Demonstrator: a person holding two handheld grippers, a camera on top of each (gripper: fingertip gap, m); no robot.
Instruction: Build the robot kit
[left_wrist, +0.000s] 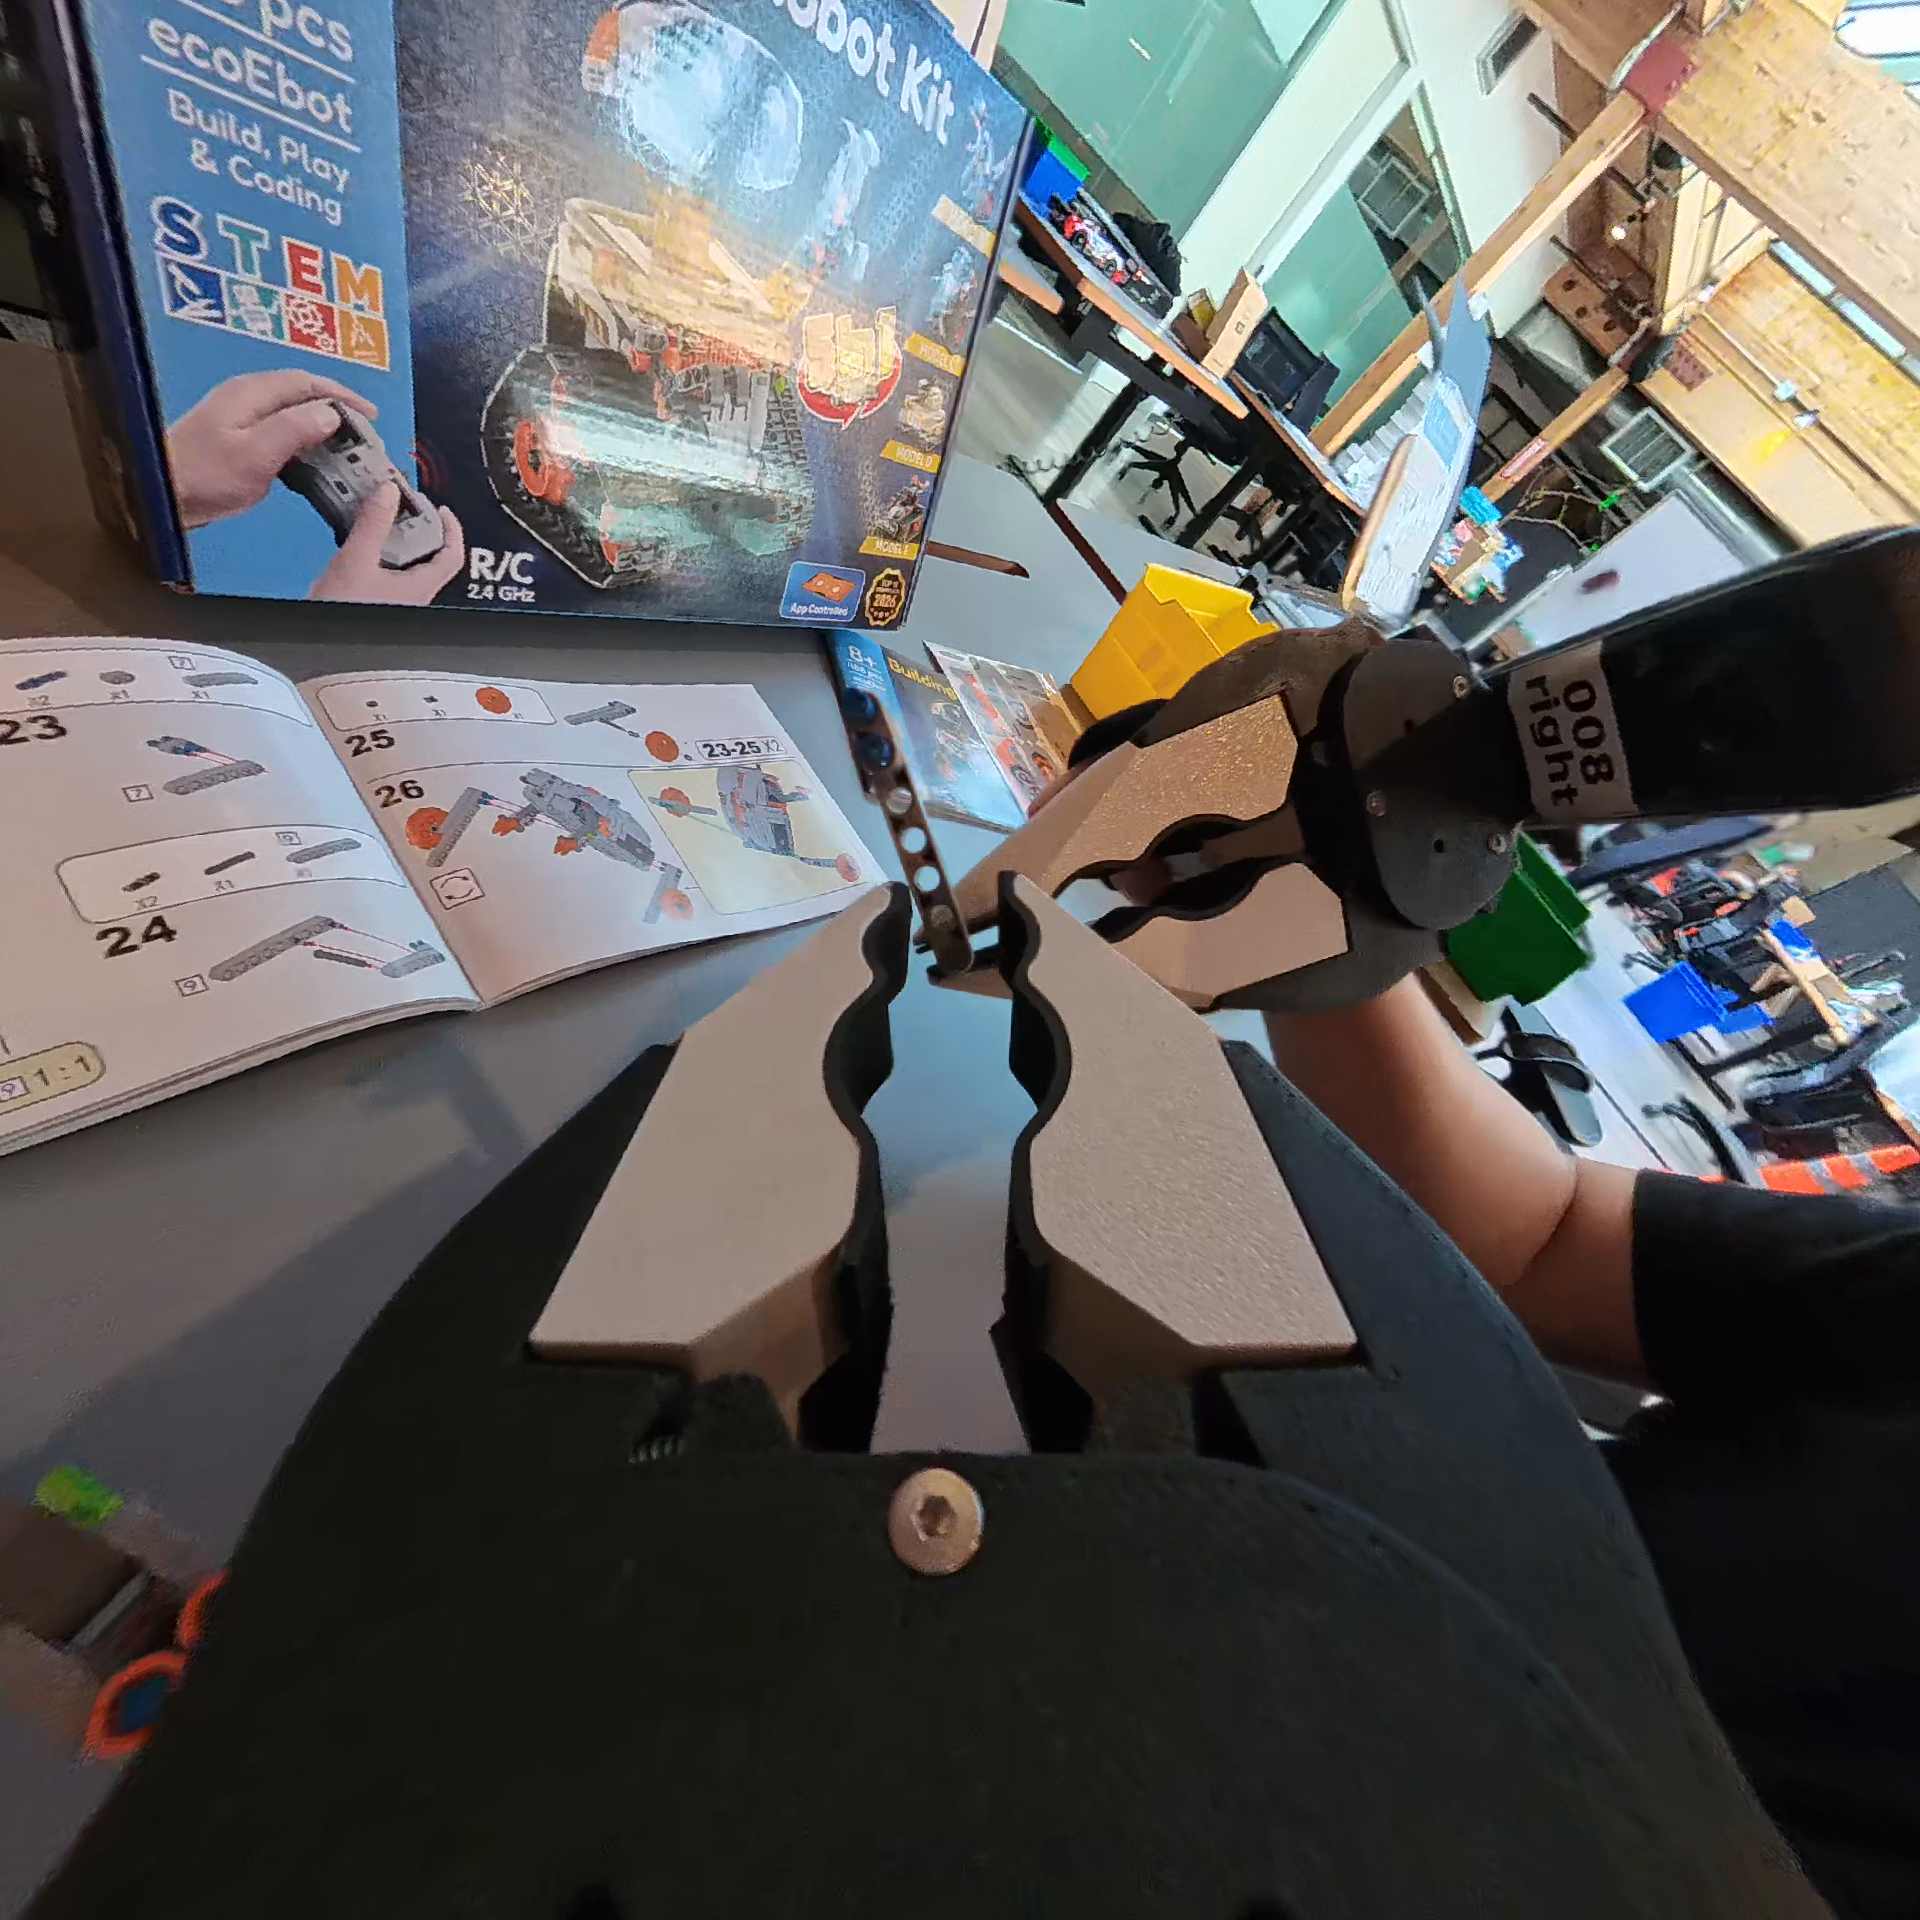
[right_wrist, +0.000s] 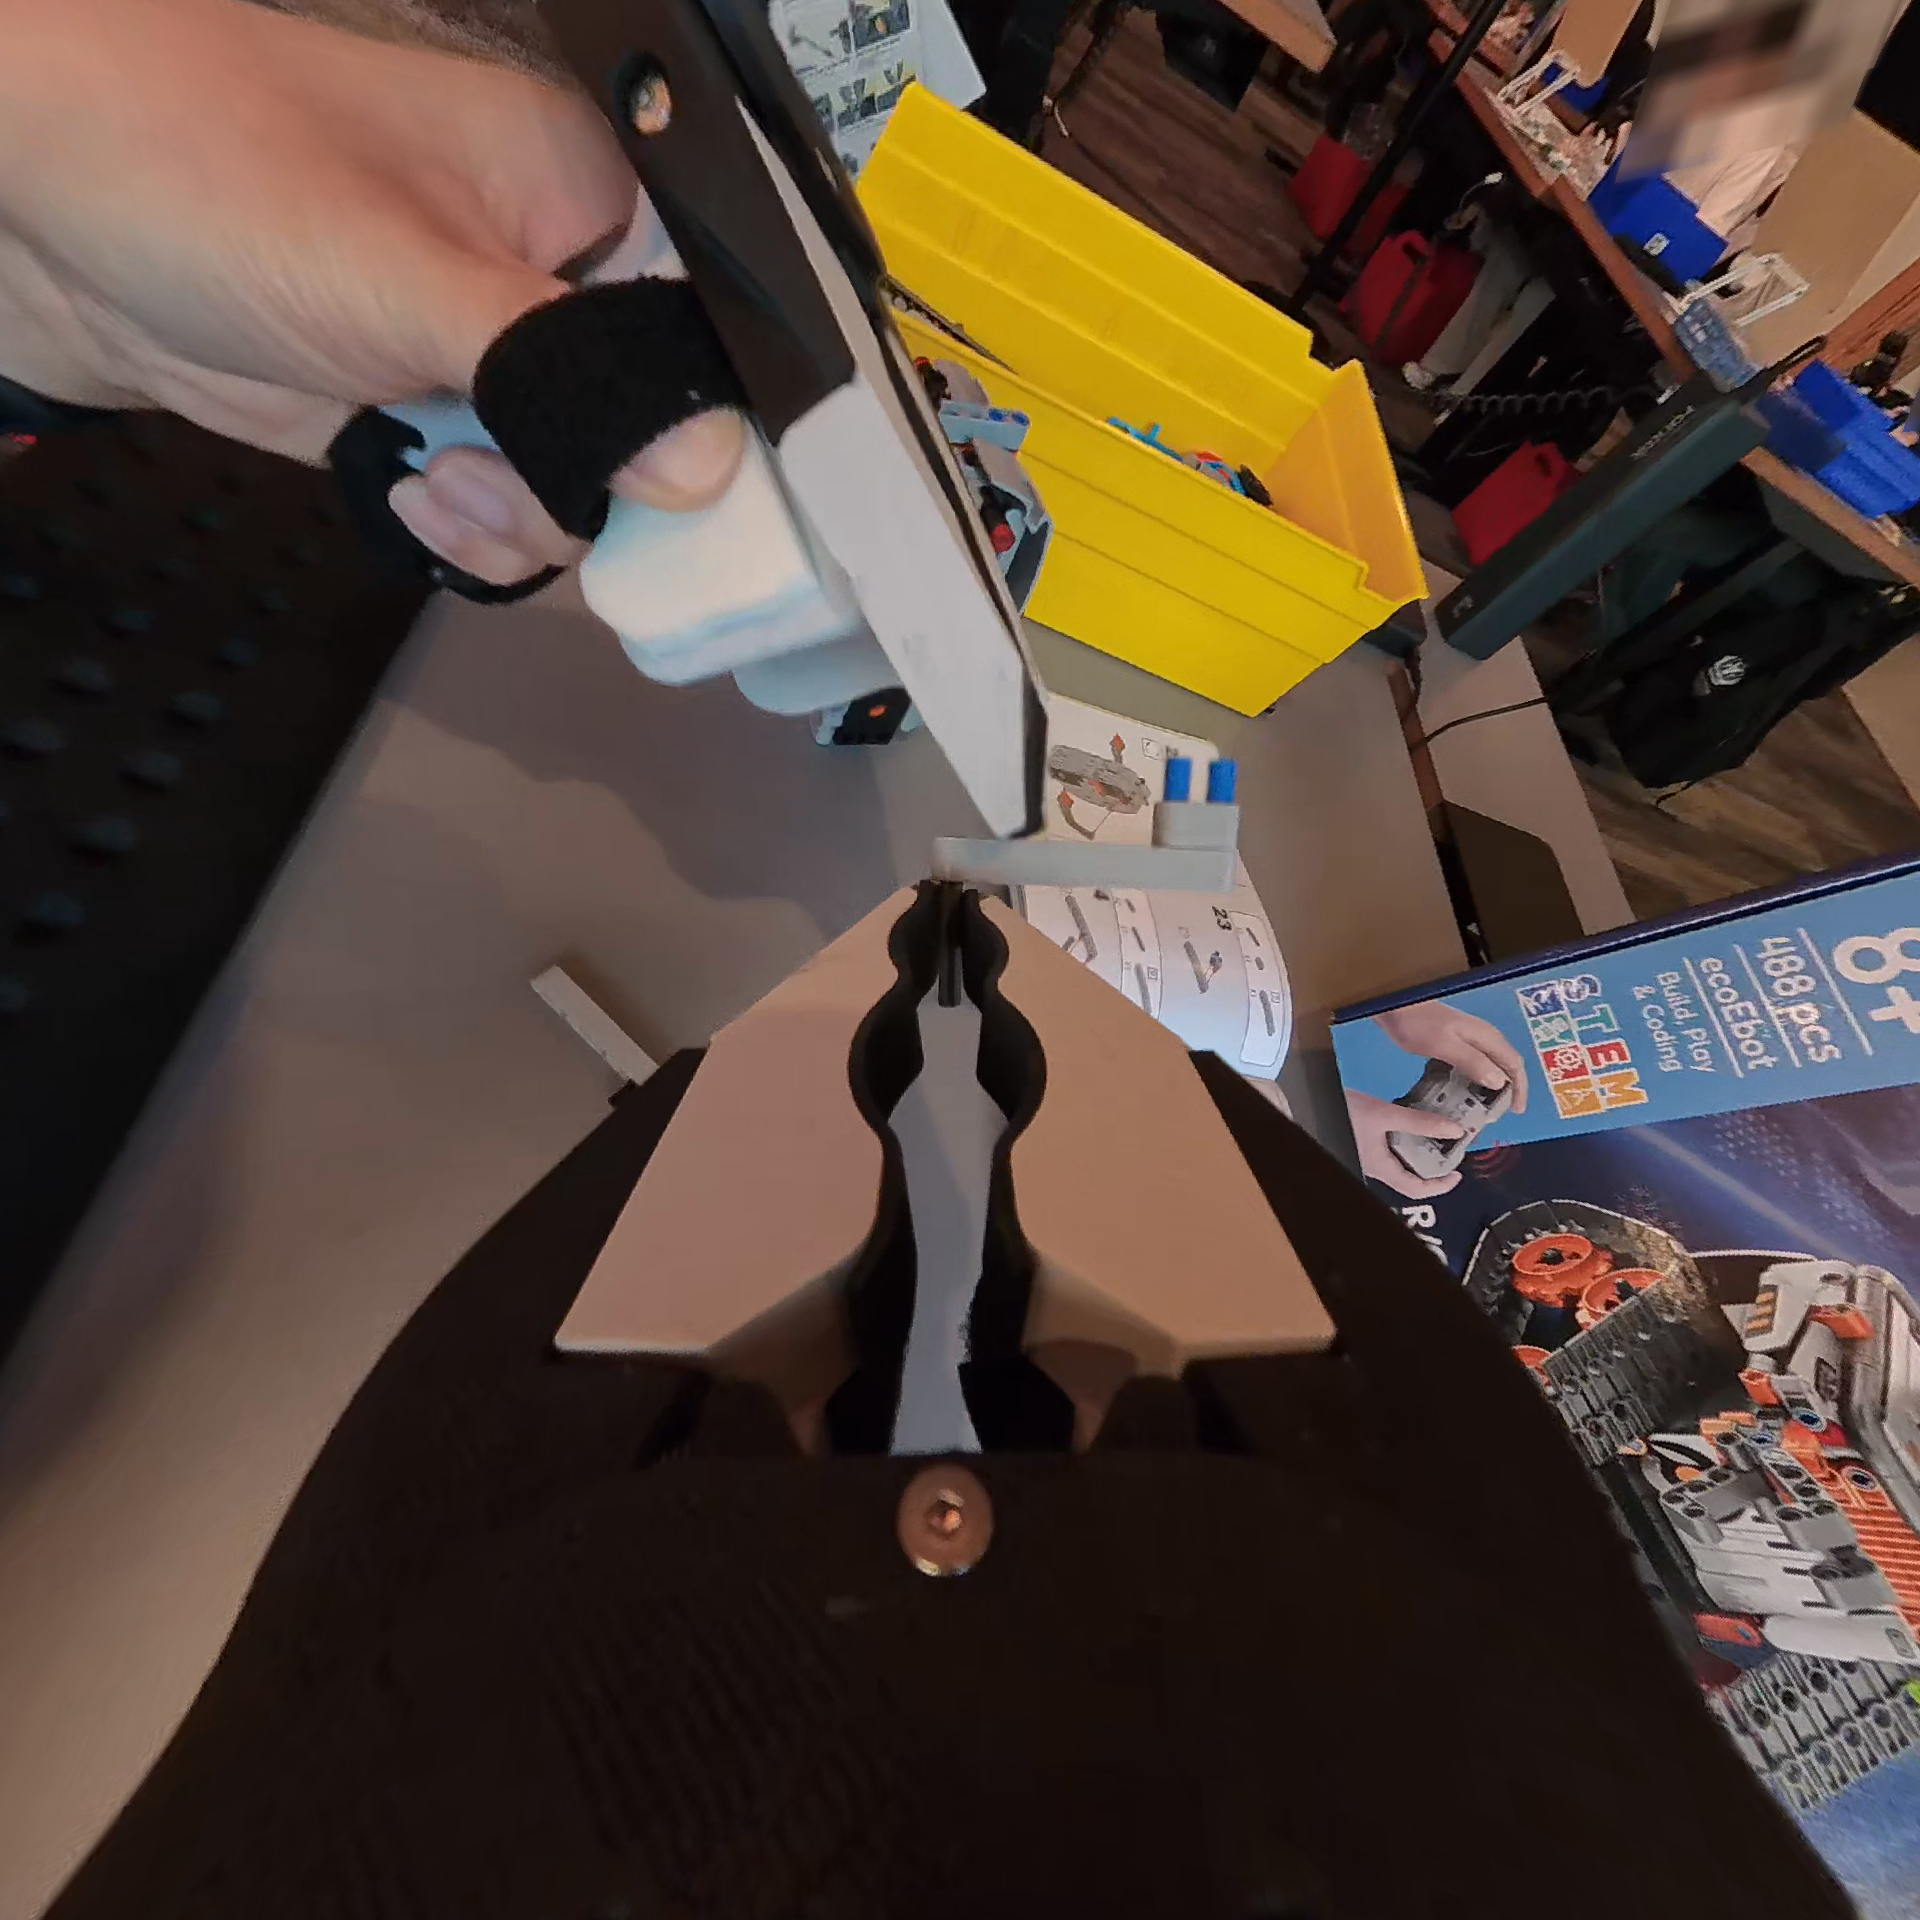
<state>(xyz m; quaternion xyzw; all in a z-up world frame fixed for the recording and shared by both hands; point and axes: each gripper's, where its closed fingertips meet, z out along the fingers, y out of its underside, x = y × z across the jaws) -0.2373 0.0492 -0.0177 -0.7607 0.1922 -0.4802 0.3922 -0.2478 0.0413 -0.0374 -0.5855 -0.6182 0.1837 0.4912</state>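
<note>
The left claw (left_wrist: 954, 925) pinches a grey holed beam (left_wrist: 914, 847), while the right claw (right_wrist: 948, 902) pinches a black pin (right_wrist: 947, 971) against it.

Orange and green parts (left_wrist: 125, 1683) at the lower-left edge are blurred and cut off.

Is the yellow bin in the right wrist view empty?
No, the yellow bin holds several small building pieces, blue, grey and orange, lying along its inner wall.

Left claw (left_wrist: 954, 914) slightly parted; right claw (right_wrist: 948, 906) pinched shut, tips meeting.
</note>
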